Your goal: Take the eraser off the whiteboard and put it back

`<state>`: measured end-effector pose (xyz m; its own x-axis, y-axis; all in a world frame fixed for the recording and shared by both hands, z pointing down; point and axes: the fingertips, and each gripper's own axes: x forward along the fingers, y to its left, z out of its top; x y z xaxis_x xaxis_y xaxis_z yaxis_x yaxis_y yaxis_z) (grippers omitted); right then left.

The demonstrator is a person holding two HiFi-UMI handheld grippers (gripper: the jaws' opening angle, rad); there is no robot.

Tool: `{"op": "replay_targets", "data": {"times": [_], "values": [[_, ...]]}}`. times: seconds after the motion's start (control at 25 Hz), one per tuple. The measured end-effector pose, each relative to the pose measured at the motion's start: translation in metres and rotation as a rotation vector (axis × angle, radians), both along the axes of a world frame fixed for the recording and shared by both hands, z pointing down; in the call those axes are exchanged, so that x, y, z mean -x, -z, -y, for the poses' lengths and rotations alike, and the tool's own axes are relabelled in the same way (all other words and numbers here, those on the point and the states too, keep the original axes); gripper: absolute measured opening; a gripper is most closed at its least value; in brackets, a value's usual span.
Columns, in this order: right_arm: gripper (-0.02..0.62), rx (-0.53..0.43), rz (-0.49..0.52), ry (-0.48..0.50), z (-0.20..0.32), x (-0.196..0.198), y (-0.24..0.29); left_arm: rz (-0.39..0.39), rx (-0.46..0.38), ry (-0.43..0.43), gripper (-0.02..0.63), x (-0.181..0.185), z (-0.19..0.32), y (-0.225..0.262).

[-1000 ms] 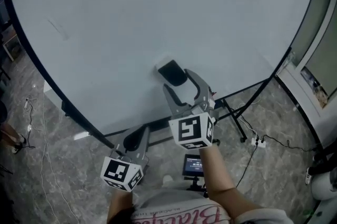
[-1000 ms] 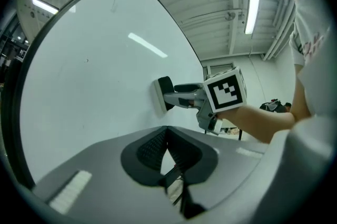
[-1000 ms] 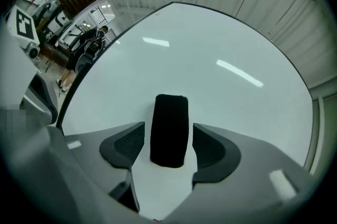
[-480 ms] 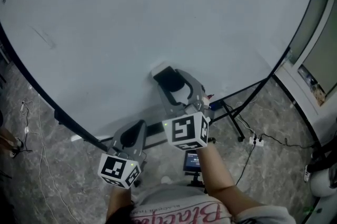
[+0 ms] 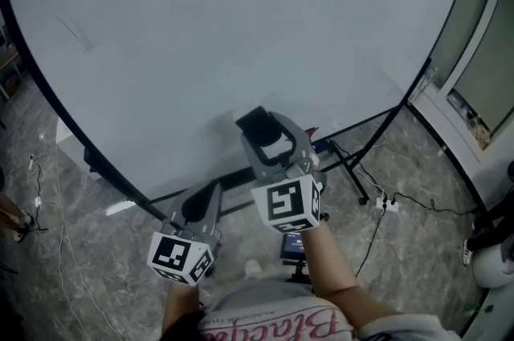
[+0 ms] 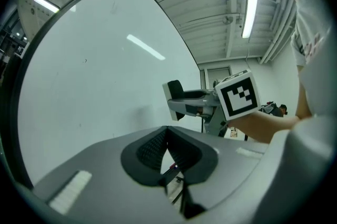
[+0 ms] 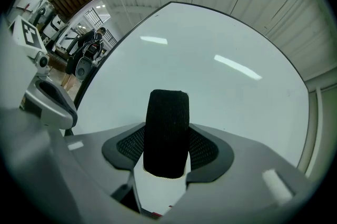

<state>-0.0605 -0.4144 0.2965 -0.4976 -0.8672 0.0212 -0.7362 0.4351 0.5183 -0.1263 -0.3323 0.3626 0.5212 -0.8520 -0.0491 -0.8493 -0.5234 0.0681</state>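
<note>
The eraser, black felt on a white body, sits between the jaws of my right gripper, which is shut on it. It is held low in front of the whiteboard, seemingly a little off its surface. The right gripper view shows the black eraser upright between both pads, with the whiteboard behind. From the left gripper view the eraser and the right gripper show side-on. My left gripper hangs lower left, below the board's edge, shut on nothing.
The board's black stand legs spread over the marble floor. Cables and a power strip lie at the right. A small screen sits near the person's body. A glazed door stands at the right.
The right gripper's jaws have closed onto the eraser and it has drawn back a little from the board towards the person. The left gripper has stayed put.
</note>
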Motion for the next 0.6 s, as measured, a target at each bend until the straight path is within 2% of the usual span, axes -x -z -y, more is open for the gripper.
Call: {"op": "replay_targets", "data": {"times": [0.2,0.6], "values": [[0.236,0.036,0.057,0.035,-0.038,-0.003,-0.006,-0.001,-0.002,-0.009,-0.003,-0.002,-0.025,-0.002],[0.238,0.068,0.114,0.037,-0.122,-0.015,-0.032,-0.014,-0.024,-0.011,-0.003,-0.005,-0.084,0.0]]}}
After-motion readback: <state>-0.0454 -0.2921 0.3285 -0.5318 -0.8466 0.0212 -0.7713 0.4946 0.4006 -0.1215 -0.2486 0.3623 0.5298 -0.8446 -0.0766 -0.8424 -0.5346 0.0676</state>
